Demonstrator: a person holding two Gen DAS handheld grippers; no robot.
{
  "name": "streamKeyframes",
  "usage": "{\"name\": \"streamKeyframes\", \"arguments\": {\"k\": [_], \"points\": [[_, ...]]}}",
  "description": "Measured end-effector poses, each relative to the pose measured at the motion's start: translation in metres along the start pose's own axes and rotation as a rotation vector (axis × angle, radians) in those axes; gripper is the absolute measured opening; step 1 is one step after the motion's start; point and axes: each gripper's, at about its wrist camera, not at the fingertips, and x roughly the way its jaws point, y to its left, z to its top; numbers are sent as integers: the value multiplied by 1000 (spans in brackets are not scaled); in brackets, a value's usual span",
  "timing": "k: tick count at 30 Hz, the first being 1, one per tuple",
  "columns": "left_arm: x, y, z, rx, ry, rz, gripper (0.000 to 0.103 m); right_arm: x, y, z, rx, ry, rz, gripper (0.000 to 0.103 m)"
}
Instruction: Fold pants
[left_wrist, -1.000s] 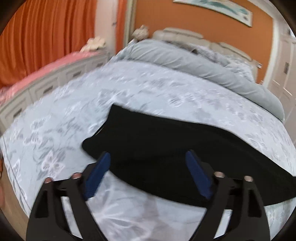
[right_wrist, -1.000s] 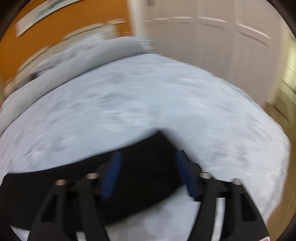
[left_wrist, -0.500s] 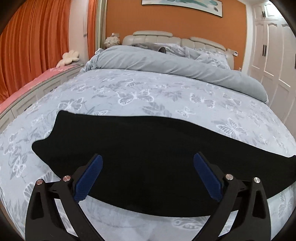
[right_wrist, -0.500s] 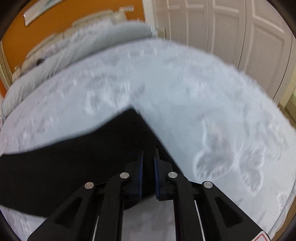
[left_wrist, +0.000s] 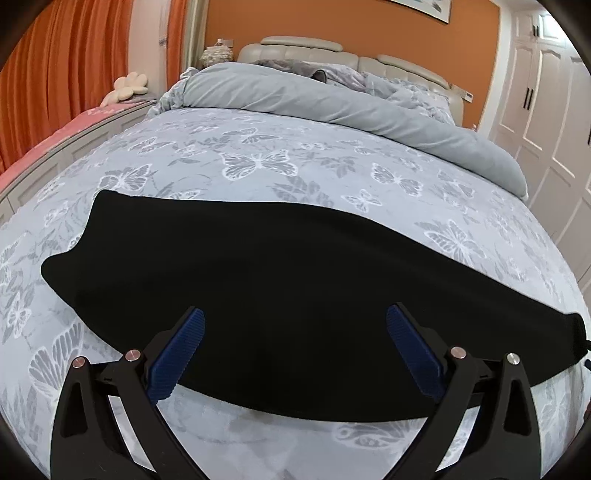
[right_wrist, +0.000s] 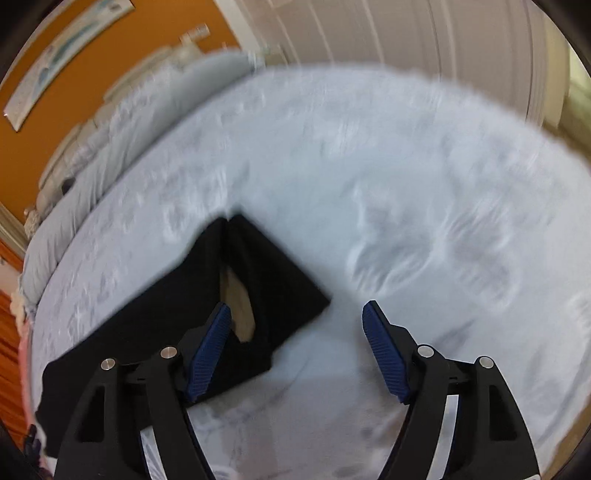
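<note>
Pants (left_wrist: 295, 295), black, laid out flat in a long band across the near part of the bed (left_wrist: 258, 162), on the pale sheet printed with butterflies. Waist end at the left in the left wrist view, wider there and narrowing toward the right edge of the picture. Left gripper (left_wrist: 295, 343) spread wide over the near edge of the pants, blue pads (left_wrist: 177, 358) well apart, nothing between them; cannot tell whether the tips touch the cloth. Grey duvet (left_wrist: 332, 103) bunched up along the far end of the bed, padded headboard (left_wrist: 306, 46) behind it, orange wall (left_wrist: 314, 18) above. White wardrobe doors (left_wrist: 546, 92) at the right, orange curtain (left_wrist: 55, 74) at the left.

Right gripper (right_wrist: 297, 350) also spread wide, holding nothing (this view is blurred). Left pad (right_wrist: 208, 354) over the leg end of the pants (right_wrist: 166, 317), right pad over bare sheet (right_wrist: 406, 184) just beside the corner of the cloth. End of the pants folded back on itself here, with a tan patch (right_wrist: 238, 306) showing in the gap between the black layers; cannot tell what it is.
</note>
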Motion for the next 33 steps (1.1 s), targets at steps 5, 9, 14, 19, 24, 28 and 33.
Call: {"name": "streamKeyframes", "arguments": {"k": [5,9,14,19,24,28,33], "points": [[-3,-8,-5,36,7,-4,97,2,19,-1,-23,-3,-32,76],[-9,-4,-2,32,-19,10,97,-42,29,2,-13,-154,-37,76],[-8,-1,0,17,0,-14,98,-27,40,-1,-119,-109,-76,78],[-8,-8,-3,43,-3,-12,98,13,24,-7,-82,-17,-102,79],[-1,-11,-4,59,17,1,98,8,30,4,5,-32,100,14],[-5,1,2,8,19,-15,98,-30,94,3,-80,-82,292,14],[-13,24,10,-72,19,-35,98,-65,205,-32,-258,-86,497,14]]}}
